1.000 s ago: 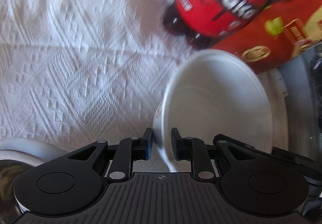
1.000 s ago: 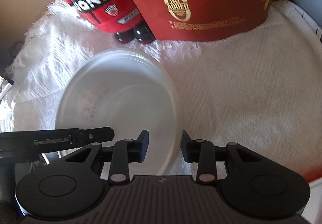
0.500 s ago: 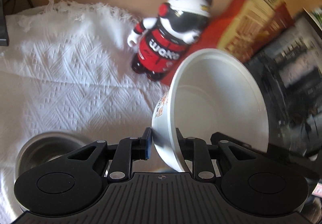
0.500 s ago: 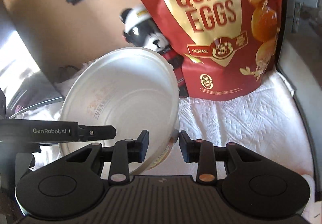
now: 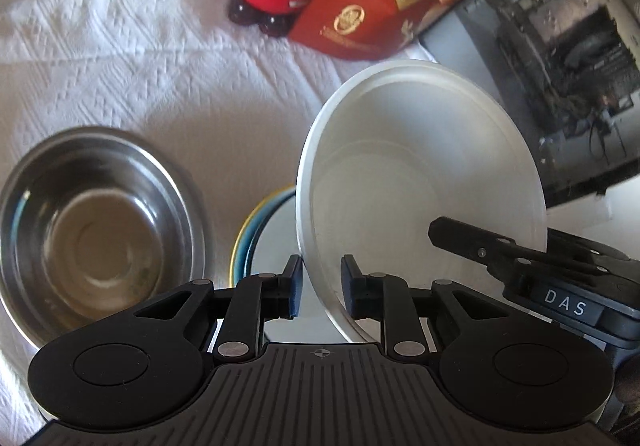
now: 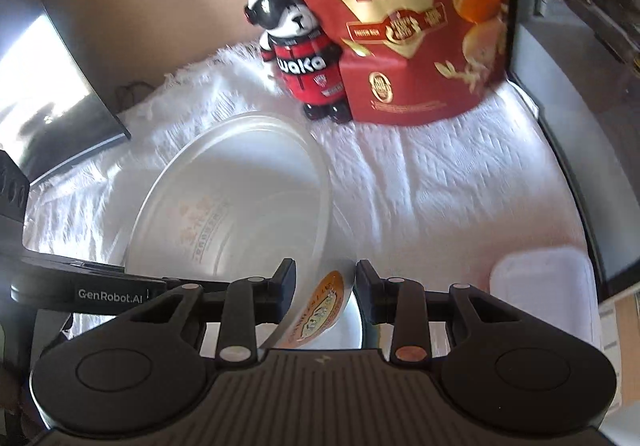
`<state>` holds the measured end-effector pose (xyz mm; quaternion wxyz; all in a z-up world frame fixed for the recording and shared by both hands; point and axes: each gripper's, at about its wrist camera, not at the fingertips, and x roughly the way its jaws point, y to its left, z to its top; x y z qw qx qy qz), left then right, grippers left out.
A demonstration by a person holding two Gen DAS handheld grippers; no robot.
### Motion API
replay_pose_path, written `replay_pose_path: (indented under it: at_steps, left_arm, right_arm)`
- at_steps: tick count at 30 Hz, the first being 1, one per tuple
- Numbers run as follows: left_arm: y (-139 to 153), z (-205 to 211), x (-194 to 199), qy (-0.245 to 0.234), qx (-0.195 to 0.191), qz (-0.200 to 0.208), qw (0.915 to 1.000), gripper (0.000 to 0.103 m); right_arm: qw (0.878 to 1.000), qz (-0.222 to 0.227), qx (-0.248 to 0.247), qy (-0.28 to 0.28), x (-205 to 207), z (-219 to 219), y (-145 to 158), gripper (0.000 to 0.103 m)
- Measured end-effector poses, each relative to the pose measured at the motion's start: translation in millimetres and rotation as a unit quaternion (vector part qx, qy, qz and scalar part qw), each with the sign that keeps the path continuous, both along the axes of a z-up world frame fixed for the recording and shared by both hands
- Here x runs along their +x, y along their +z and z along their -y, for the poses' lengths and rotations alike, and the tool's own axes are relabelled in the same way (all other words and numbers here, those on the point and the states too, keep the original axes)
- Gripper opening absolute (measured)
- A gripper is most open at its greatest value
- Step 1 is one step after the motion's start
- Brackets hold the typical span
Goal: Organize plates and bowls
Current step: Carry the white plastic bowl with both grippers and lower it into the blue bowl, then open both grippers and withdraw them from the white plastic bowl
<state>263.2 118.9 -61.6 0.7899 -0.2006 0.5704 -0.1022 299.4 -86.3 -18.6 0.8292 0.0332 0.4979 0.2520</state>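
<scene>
Both grippers hold one white plastic bowl (image 5: 420,173) by opposite sides of its rim, tilted above the cloth. My left gripper (image 5: 319,288) is shut on the rim nearest it. My right gripper (image 6: 325,288) is shut on the opposite rim, where an orange label shows; the bowl also shows in the right wrist view (image 6: 236,201). Under the bowl lies a plate with a blue and yellow rim (image 5: 250,234). A steel bowl (image 5: 92,230) sits on the cloth to the left.
A white textured cloth (image 5: 140,57) covers the table. A panda figure in red (image 6: 300,57) and a red quail-egg bag (image 6: 420,17) stand at the back. A white rectangular container (image 6: 544,294) lies right. A dark screen (image 6: 48,97) stands left, a grey case (image 5: 560,45) right.
Both grippers have carried the bowl back toward me and lower. The steel bowl and the blue-rimmed plate have come fully into the left wrist view.
</scene>
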Motion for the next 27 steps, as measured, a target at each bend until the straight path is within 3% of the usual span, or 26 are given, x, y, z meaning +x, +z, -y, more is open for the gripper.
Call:
replay_pose_path:
  at_steps: [5, 8, 21, 27]
  left_arm:
    - [-24, -7, -7, 0.008, -0.004, -0.035, 0.9993, 0.022]
    - [-23, -11, -13, 0.006, -0.01, -0.031, 0.9994, 0.023]
    - [-3, -24, -17, 0.01, -0.044, -0.021, 0.9988, 0.024]
    - [-8, -21, -5, 0.023, -0.028, -0.024, 0.9991, 0.023]
  right_arm:
    - [0.999, -0.039, -0.013, -0.005, -7, -4, -30, 0.034]
    - [0.999, -0.052, -0.017, -0.004, -12, -6, -43, 0.034]
    - [0.999, -0.025, -0.017, -0.025, -10, -3, -33, 0.034]
    - [0.999, -0.017, -0.015, -0.039, -4, -2, -33, 0.034]
